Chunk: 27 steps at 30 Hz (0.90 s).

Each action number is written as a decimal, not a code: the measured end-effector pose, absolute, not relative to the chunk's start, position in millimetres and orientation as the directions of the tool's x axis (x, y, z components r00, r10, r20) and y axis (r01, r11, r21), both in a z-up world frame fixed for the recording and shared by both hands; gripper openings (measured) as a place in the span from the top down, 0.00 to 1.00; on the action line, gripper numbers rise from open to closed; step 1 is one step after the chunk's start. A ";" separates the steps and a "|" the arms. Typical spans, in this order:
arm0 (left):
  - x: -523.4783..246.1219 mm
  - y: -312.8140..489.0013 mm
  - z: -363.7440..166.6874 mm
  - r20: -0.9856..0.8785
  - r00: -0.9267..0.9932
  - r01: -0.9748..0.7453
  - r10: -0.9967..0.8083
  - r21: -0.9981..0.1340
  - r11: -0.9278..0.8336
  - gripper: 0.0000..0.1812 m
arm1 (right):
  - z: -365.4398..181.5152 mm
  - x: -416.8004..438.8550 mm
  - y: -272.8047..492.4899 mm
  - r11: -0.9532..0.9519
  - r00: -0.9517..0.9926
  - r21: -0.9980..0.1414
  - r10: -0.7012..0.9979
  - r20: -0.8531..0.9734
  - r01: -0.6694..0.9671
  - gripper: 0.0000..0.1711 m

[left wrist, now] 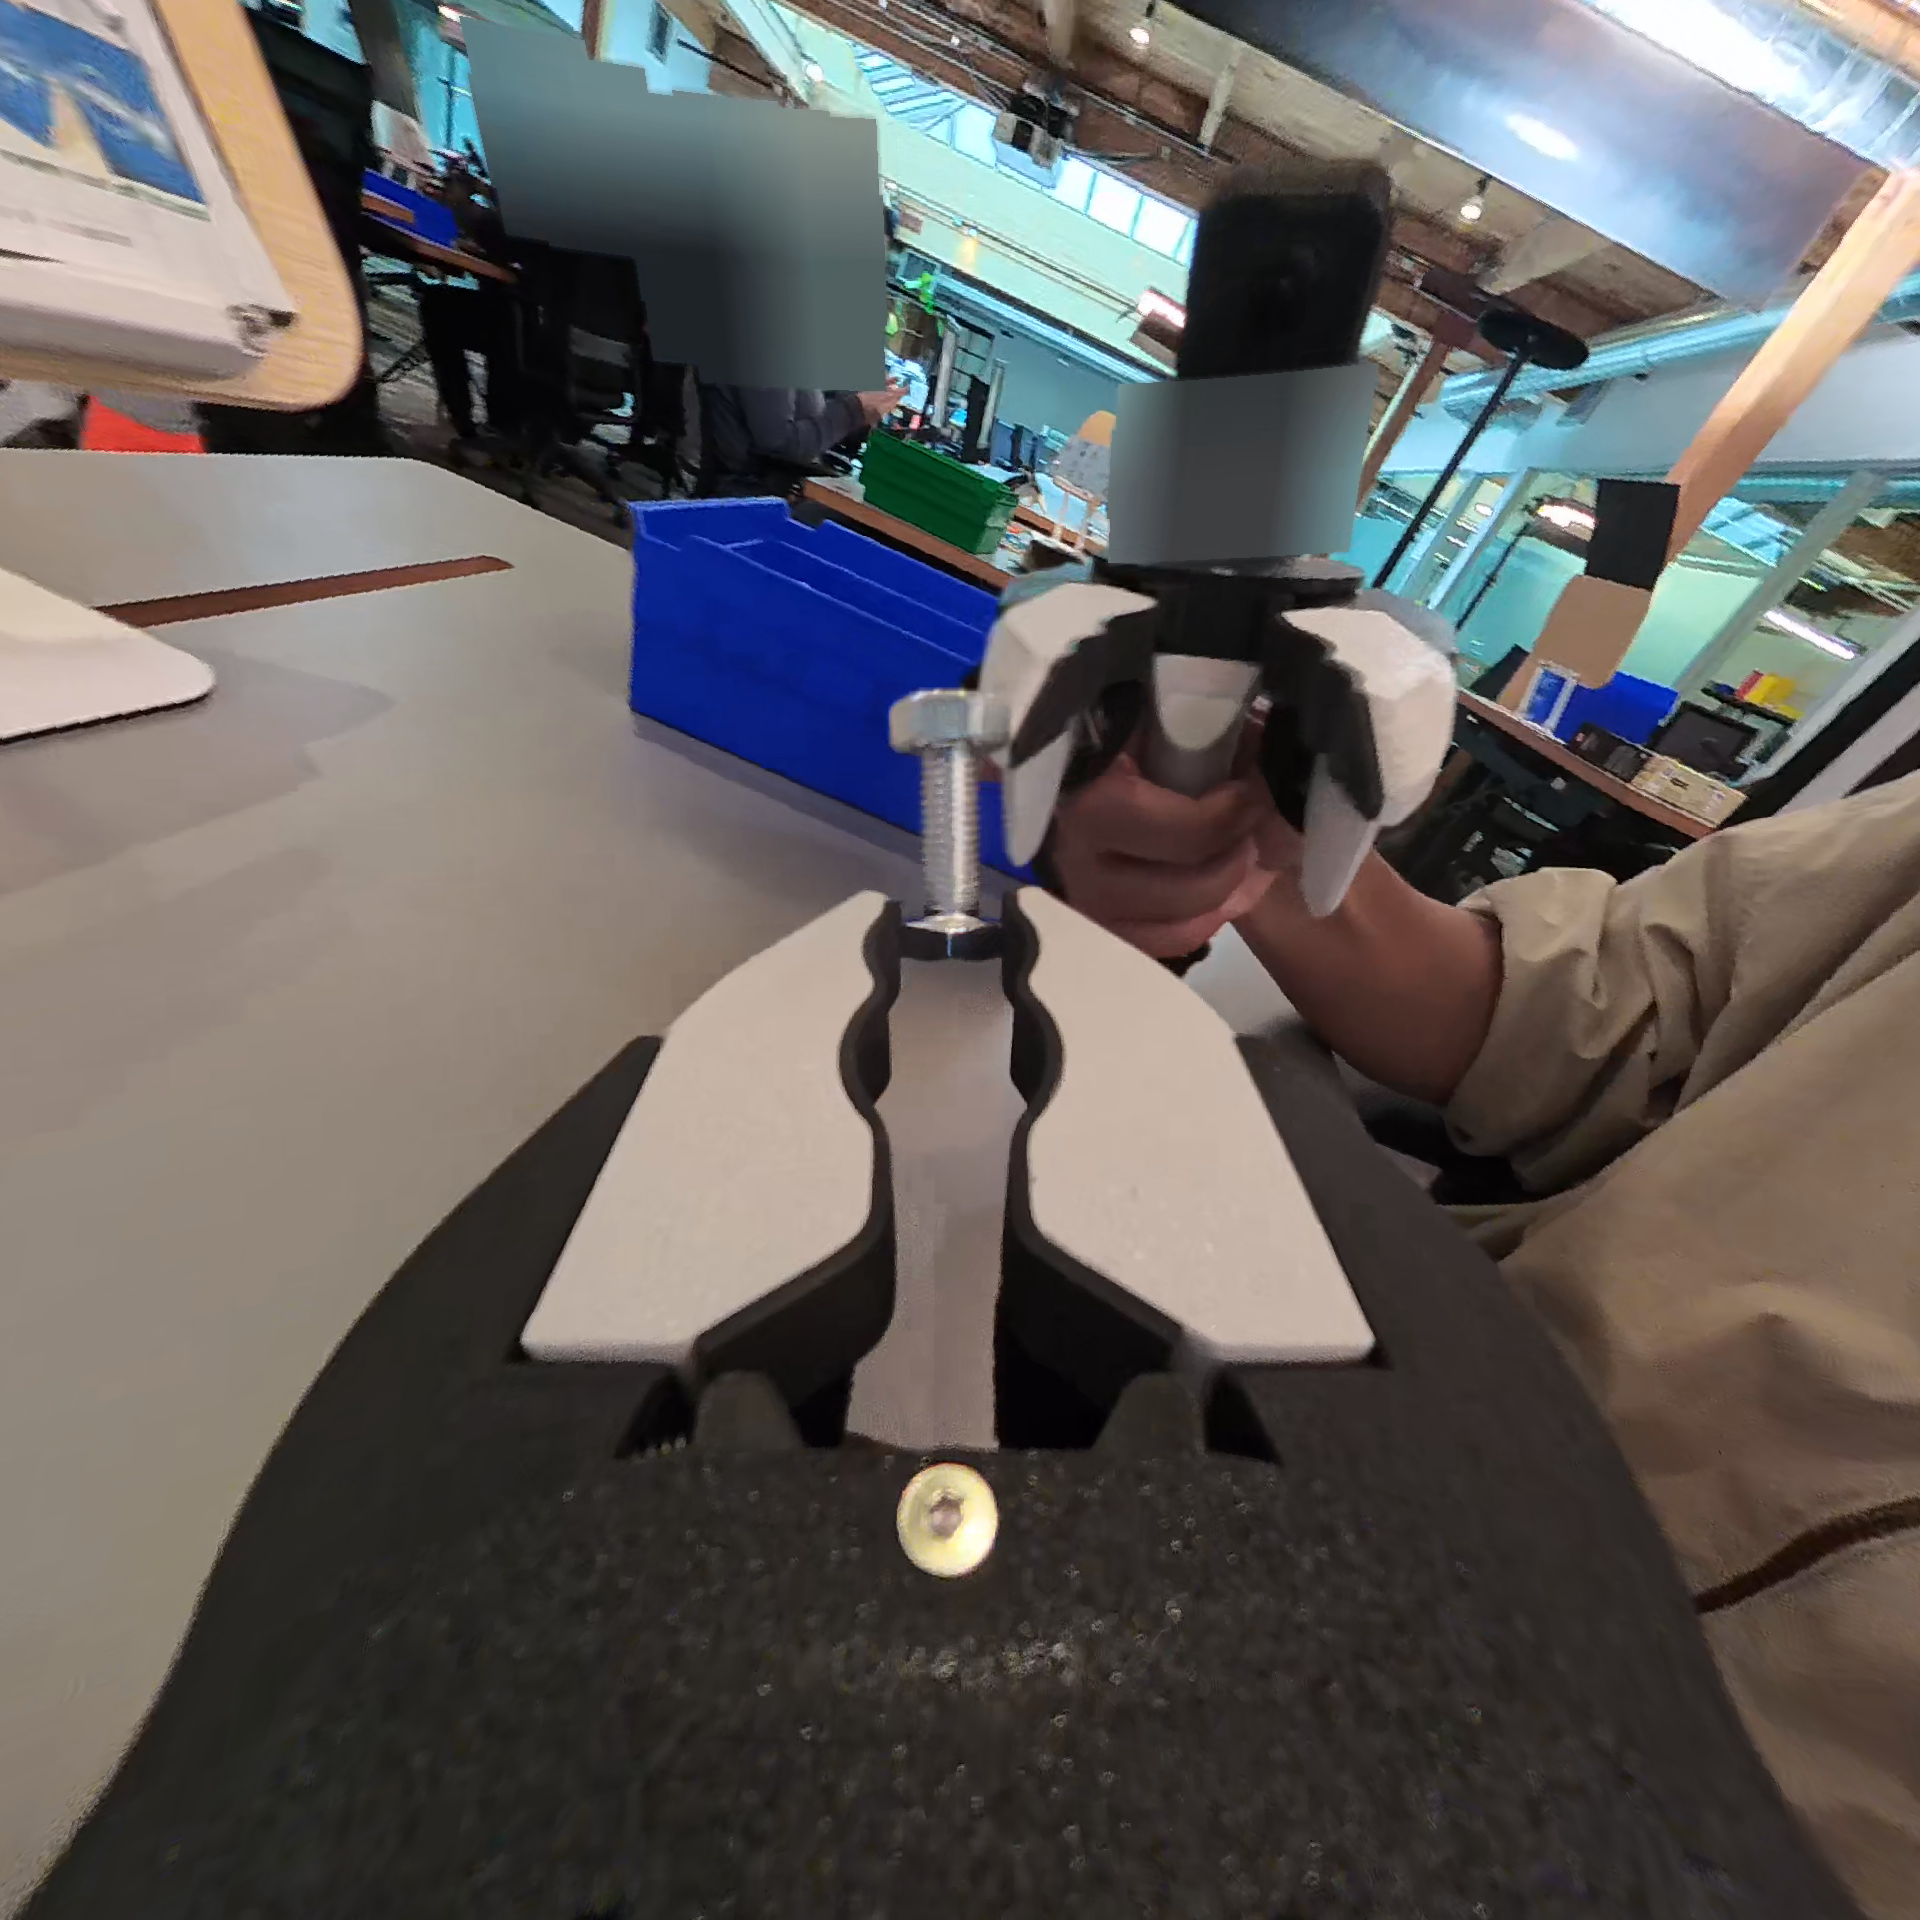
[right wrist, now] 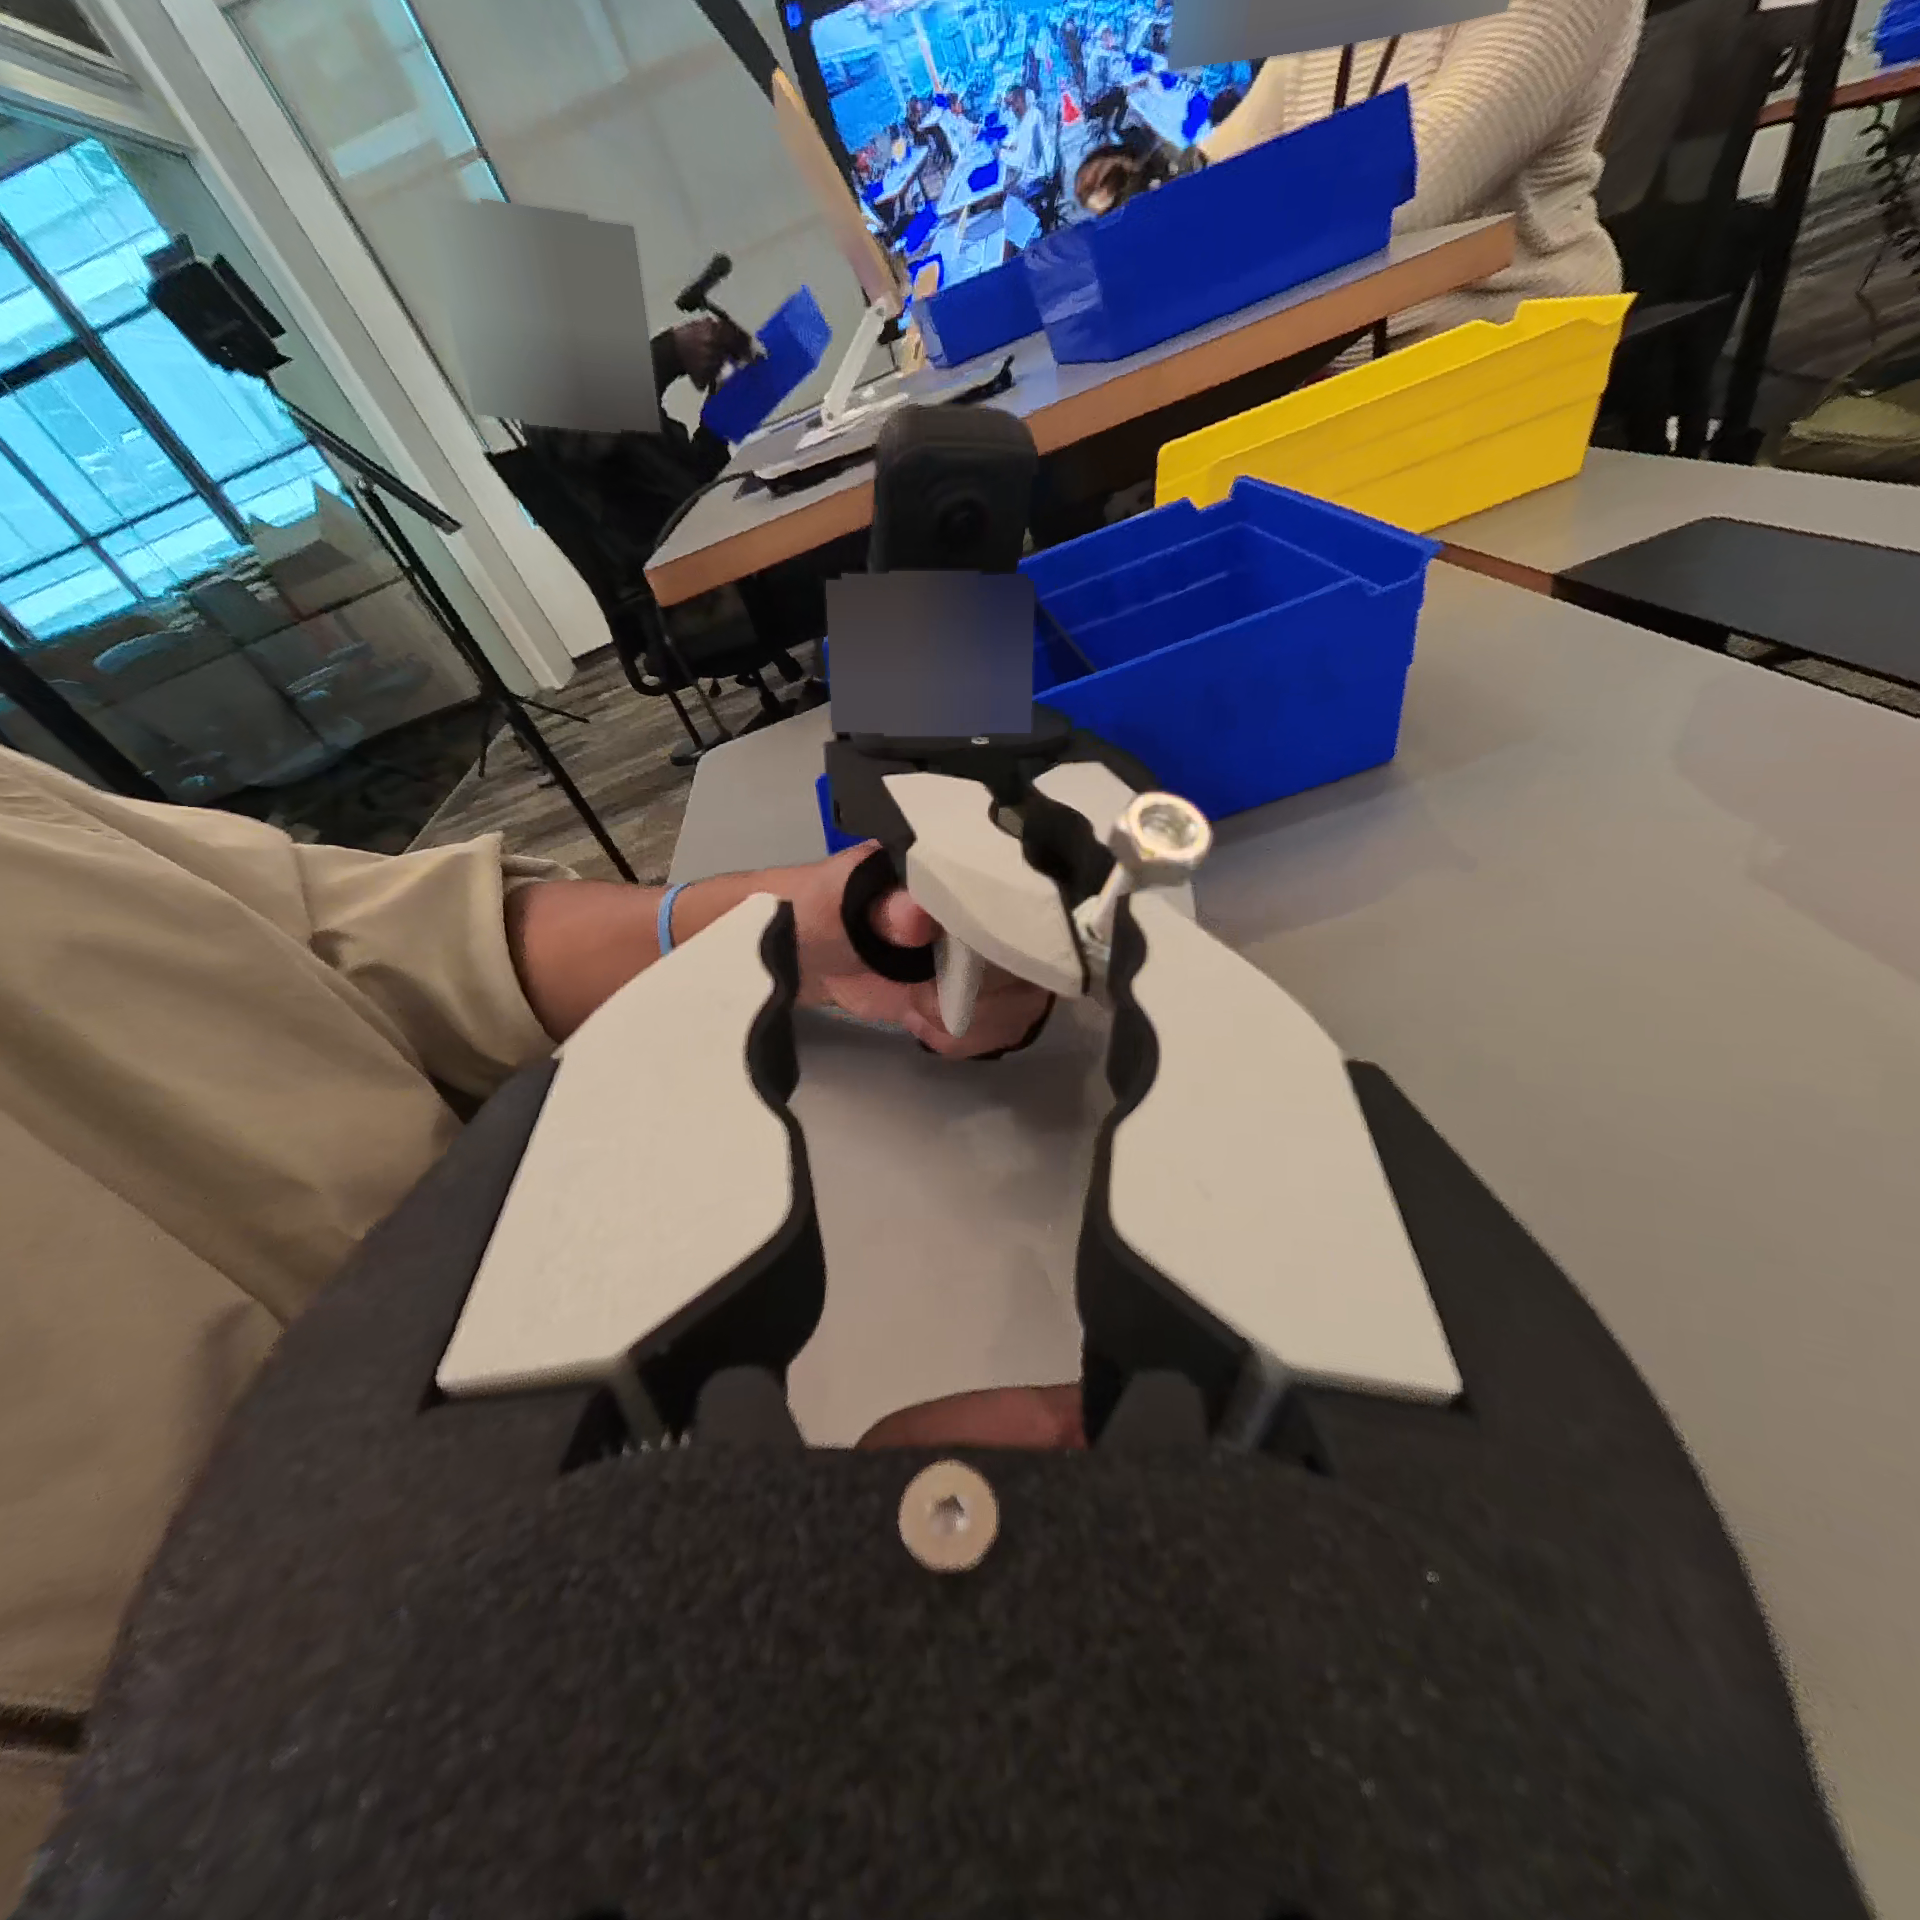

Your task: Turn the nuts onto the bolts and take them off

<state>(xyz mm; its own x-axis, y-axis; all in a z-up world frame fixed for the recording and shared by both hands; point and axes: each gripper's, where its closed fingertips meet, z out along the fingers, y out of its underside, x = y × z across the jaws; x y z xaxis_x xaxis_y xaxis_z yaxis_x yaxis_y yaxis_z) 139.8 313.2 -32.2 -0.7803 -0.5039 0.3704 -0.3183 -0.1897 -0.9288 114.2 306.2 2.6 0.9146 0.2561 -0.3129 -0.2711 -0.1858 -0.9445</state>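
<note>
My left gripper (left wrist: pixel 951 920) is shut on a silver hex nut (left wrist: pixel 943 940) at its fingertips. A silver bolt (left wrist: pixel 951 821) stands upright in the nut, threads down and hex head on top. My right gripper (left wrist: pixel 1174 852) is open and empty, just right of the bolt and facing it. In the right wrist view, my right gripper (right wrist: pixel 951 925) stands wide open above the grey table (right wrist: pixel 1558 987). The left gripper (right wrist: pixel 1081 951) is in front of it, with the bolt (right wrist: pixel 1158 831) by the right finger's tip.
A blue bin (left wrist: pixel 790 644) sits on the table behind the grippers, also in the right wrist view (right wrist: pixel 1226 665). A yellow bin (right wrist: pixel 1403 416) lies beyond it. A black flat pad (right wrist: pixel 1766 582) is at the far right. A white stand base (left wrist: pixel 83 665) is at the left. One gripper's finger ends stand about 5 centimetres off the other's.
</note>
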 end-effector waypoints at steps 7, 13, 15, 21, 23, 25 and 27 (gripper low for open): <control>128.1 300.1 -26.6 0.352 -0.830 -0.302 -0.432 -0.936 -0.182 0.90 | 0.1 129.0 313.0 -0.160 0.918 -0.935 0.198 -0.344 -0.316 0.61; 127.6 288.4 -33.8 0.370 -0.832 -0.329 -0.414 -0.929 -0.171 0.90 | 1.0 106.5 325.5 -0.153 0.893 -0.930 0.265 -0.363 -0.333 0.57; 131.7 298.8 -31.4 0.368 -0.818 -0.320 -0.441 -0.930 -0.184 0.90 | 0.6 108.9 323.9 -0.149 0.903 -0.934 0.244 -0.353 -0.325 0.53; 138.8 323.8 -19.5 0.381 -0.786 -0.293 -0.486 -0.923 -0.250 0.90 | 5.4 121.7 315.0 -0.115 0.911 -0.936 0.217 -0.351 -0.333 0.59; 134.3 314.5 -19.8 0.371 -0.806 -0.294 -0.461 -0.927 -0.232 0.90 | 5.1 122.8 317.6 -0.112 0.906 -0.931 0.214 -0.364 -0.348 0.58; 128.3 301.8 -22.2 0.360 -0.830 -0.297 -0.427 -0.932 -0.207 0.90 | 4.5 119.0 322.0 -0.115 0.904 -0.931 0.223 -0.365 -0.347 0.57; 125.4 293.1 -26.0 0.360 -0.840 -0.310 -0.406 -0.932 -0.187 0.90 | 5.1 111.2 325.4 -0.119 0.897 -0.931 0.249 -0.366 -0.346 0.57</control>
